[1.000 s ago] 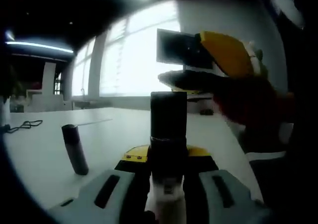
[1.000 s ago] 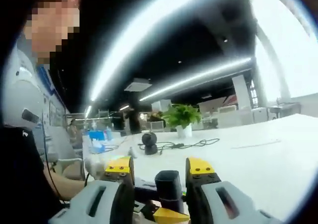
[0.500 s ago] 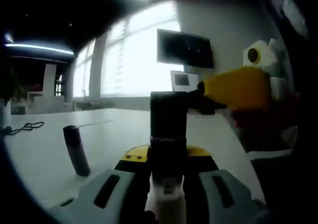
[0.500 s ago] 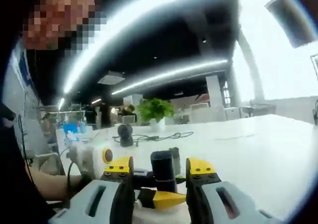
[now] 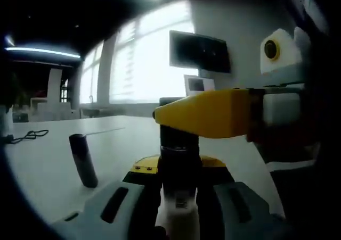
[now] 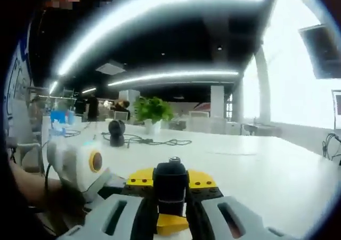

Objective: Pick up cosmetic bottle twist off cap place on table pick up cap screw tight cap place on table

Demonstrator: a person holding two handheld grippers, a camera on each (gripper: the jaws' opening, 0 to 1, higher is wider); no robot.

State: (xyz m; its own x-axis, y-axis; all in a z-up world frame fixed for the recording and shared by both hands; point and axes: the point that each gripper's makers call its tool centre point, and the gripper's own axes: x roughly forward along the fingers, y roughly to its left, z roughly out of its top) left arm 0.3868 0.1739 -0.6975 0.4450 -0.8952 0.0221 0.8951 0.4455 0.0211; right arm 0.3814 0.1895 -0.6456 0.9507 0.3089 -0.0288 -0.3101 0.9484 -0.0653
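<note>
We hold the cosmetic bottle [image 5: 180, 160] upright between the fingers of our left gripper [image 5: 178, 208], pinched tight at its pale lower body, and our right gripper [image 6: 169, 197] reaches across with its fingers drawn in close around the black cap [image 6: 170, 180] at the bottle's top; one of its yellow fingertips [image 5: 205, 113] crosses in front of the cap in the left gripper view. We judge the task early: the bottle is lifted, the cap looks to be still seated, and the twisting off, setting down and screwing back all remain. Whether the right fingers actually bite the cap yet is hard to tell, since it sits low between them. A second earlier the right gripper hung above and behind the bottle with its fingers apart; it has since swung round onto the cap and narrowed. Beyond our left fingers, off to their left, a dark tube [image 5: 83, 160] stands on the white table [image 5: 48, 165].
</note>
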